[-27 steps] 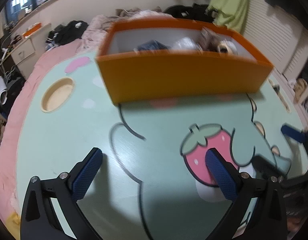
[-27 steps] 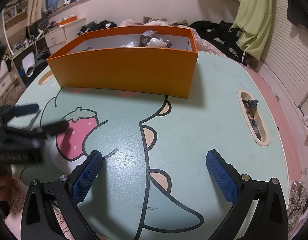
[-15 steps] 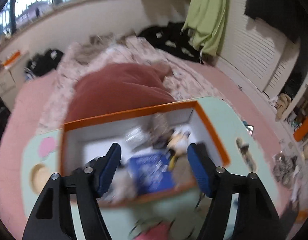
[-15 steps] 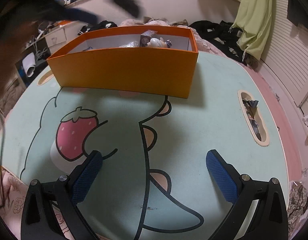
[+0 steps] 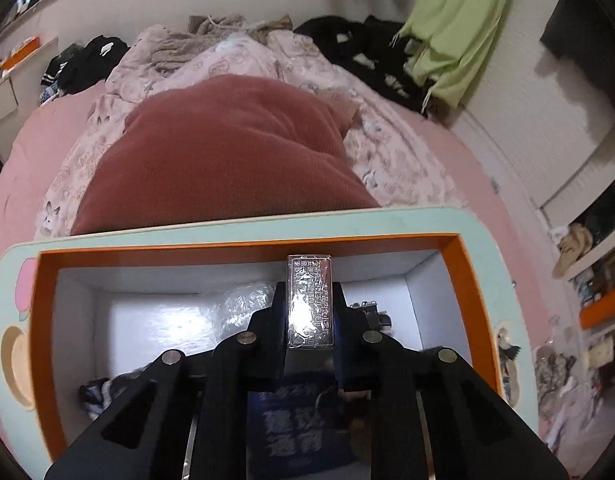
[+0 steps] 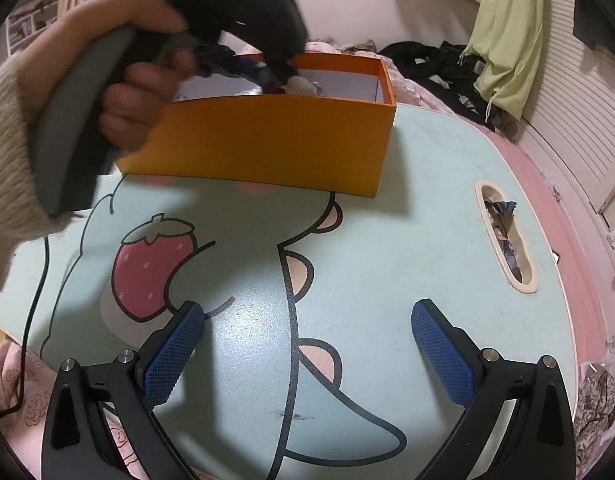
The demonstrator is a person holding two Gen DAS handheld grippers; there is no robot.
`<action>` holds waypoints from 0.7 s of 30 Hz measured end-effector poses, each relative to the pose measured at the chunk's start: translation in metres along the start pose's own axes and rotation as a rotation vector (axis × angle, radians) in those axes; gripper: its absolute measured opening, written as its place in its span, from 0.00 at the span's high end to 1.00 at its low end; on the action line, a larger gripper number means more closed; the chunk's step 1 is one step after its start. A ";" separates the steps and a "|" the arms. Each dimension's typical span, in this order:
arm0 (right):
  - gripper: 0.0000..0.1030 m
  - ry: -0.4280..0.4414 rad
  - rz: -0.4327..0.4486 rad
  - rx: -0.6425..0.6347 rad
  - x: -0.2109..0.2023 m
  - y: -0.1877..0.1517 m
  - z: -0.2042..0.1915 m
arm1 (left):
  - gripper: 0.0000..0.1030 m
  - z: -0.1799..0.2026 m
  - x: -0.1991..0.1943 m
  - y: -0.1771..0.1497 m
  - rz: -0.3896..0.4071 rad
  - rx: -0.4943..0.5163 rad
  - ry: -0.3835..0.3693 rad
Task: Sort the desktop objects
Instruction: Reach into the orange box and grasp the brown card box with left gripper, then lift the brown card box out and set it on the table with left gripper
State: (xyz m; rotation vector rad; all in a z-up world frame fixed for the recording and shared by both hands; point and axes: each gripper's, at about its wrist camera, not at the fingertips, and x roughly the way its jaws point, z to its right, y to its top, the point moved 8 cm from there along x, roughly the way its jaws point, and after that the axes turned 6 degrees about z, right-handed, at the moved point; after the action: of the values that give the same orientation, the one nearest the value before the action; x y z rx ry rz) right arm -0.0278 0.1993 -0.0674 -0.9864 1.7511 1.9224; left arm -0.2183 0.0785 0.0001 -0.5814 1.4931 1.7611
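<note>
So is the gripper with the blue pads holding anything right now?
No, the right gripper stands wide open above the bare table, nothing between its pads.

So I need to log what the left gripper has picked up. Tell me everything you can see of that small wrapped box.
The small wrapped box is a narrow dark carton in glossy clear film that glares, with pale printed characters down its visible face. It is clamped between the pads of the left gripper, pointing away from the camera, above the white interior of the orange box.
</note>
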 end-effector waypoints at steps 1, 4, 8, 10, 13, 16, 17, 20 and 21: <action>0.00 -0.001 0.000 0.000 0.000 0.000 0.000 | 0.82 0.001 -0.008 0.000 0.017 0.001 -0.022; 0.00 -0.001 0.000 0.000 0.000 0.000 -0.001 | 0.82 0.010 -0.049 0.000 0.098 0.023 -0.086; 0.00 -0.001 0.000 0.000 0.001 -0.001 0.000 | 0.81 0.022 -0.102 -0.014 0.177 0.066 -0.165; 0.00 -0.002 0.000 0.000 0.001 -0.001 0.000 | 0.81 0.022 -0.123 -0.038 0.199 0.080 -0.184; 0.00 -0.002 0.000 0.000 0.001 -0.001 -0.001 | 0.81 0.013 -0.125 -0.068 0.197 0.070 -0.186; 0.00 -0.005 0.000 0.000 0.002 -0.002 0.000 | 0.81 0.000 -0.113 -0.097 0.184 0.063 -0.159; 0.00 -0.005 0.000 0.000 0.002 -0.002 0.000 | 0.79 -0.001 -0.108 -0.104 0.174 0.066 -0.163; 0.00 -0.005 0.000 0.000 0.002 -0.002 -0.001 | 0.60 -0.004 -0.092 -0.123 0.116 0.067 -0.161; 0.00 -0.006 0.000 0.001 0.002 -0.002 -0.001 | 0.56 -0.006 -0.091 -0.126 0.109 0.076 -0.141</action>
State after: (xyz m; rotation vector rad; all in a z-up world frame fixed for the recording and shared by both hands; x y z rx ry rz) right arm -0.0276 0.1983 -0.0706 -0.9791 1.7481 1.9228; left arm -0.0646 0.0560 -0.0129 -0.3357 1.5101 1.7807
